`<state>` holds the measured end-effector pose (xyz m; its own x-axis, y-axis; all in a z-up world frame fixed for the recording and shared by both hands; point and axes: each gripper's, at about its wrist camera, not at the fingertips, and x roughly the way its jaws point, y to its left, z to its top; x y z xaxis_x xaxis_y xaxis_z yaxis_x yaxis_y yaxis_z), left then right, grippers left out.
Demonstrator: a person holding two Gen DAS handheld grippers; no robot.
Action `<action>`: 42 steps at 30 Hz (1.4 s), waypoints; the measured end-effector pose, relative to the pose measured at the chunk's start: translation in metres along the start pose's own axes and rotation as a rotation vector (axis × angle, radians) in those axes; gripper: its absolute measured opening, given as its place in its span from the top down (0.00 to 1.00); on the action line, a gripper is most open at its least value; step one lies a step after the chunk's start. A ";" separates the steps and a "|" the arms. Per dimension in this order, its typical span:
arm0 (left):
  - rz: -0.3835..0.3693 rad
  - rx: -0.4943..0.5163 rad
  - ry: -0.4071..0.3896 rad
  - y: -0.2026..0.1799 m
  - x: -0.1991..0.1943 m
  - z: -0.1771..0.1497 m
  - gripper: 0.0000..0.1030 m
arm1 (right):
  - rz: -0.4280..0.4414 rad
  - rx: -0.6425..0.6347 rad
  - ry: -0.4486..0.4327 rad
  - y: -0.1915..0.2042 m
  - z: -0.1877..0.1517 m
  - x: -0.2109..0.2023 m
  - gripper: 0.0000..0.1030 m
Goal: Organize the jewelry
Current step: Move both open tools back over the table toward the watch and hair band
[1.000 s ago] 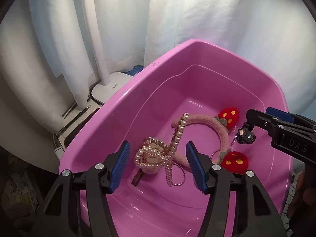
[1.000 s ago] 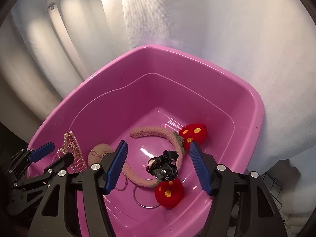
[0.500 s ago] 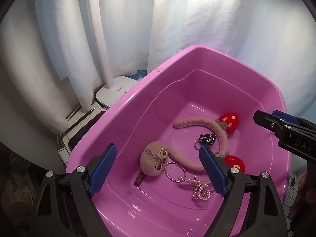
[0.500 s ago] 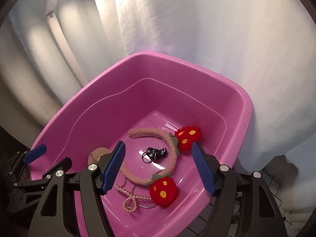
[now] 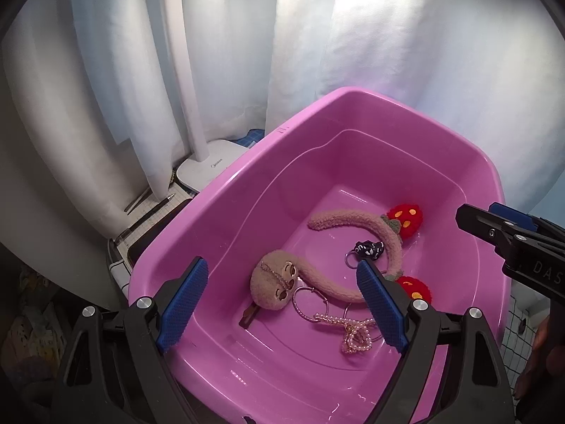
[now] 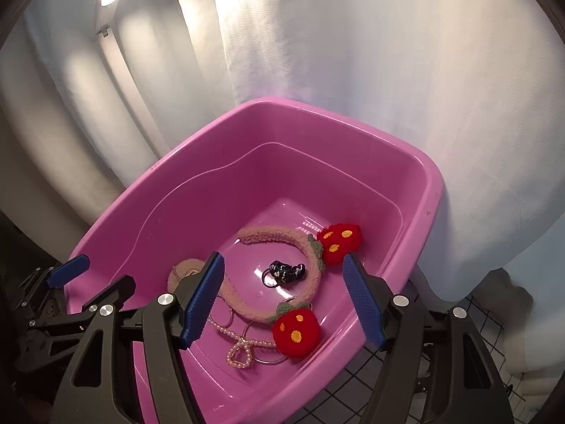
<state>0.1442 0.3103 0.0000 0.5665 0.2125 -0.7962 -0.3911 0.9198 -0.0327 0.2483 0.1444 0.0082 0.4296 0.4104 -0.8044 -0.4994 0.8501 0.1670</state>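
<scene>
Left wrist view shows the left tool (image 5: 279, 304) and right tool (image 6: 282, 296) both released and empty above the pink tub (image 5: 226, 190), where the pearl bracelet (image 5: 353, 332), strawberry headband (image 5: 388, 240) and black charm (image 5: 369, 249) already lie, so little seems left.

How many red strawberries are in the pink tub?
2. One strawberry sits toward the far side of the pink tub; the other strawberry lies nearer, beside the pearl necklace. Both sit on the fuzzy headband.

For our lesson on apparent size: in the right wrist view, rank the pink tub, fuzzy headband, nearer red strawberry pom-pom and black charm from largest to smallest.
1. pink tub
2. fuzzy headband
3. nearer red strawberry pom-pom, enlarged somewhat by nearness to the camera
4. black charm
</scene>
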 end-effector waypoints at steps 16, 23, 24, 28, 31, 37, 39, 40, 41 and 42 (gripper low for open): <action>0.022 0.016 -0.051 -0.026 -0.042 -0.020 0.18 | 0.022 0.019 -0.086 -0.018 -0.044 -0.065 0.35; 0.015 0.040 -0.073 -0.052 -0.067 -0.038 0.18 | 0.009 0.048 -0.150 -0.047 -0.080 -0.114 0.35; 0.011 0.044 -0.076 -0.056 -0.071 -0.041 0.18 | 0.007 0.055 -0.158 -0.052 -0.086 -0.121 0.35; -0.005 0.064 -0.093 -0.077 -0.086 -0.053 0.17 | -0.017 0.076 -0.194 -0.072 -0.111 -0.150 0.34; -0.021 0.082 -0.100 -0.094 -0.096 -0.061 0.17 | -0.047 0.089 -0.208 -0.088 -0.132 -0.170 0.34; -0.060 0.124 -0.114 -0.131 -0.115 -0.081 0.16 | -0.110 0.127 -0.220 -0.125 -0.175 -0.204 0.34; -0.073 0.141 -0.118 -0.144 -0.121 -0.090 0.16 | -0.128 0.149 -0.223 -0.138 -0.190 -0.213 0.34; -0.080 0.150 -0.119 -0.151 -0.124 -0.094 0.16 | -0.135 0.162 -0.225 -0.146 -0.197 -0.218 0.34; -0.088 0.159 -0.120 -0.157 -0.126 -0.099 0.16 | -0.142 0.175 -0.228 -0.153 -0.205 -0.223 0.34; -0.094 0.170 -0.121 -0.164 -0.128 -0.104 0.15 | -0.150 0.188 -0.232 -0.159 -0.213 -0.228 0.34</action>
<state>0.0603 0.0983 0.0450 0.6813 0.1517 -0.7161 -0.2103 0.9776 0.0071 0.0696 -0.1549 0.0431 0.6583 0.3221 -0.6804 -0.2791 0.9438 0.1767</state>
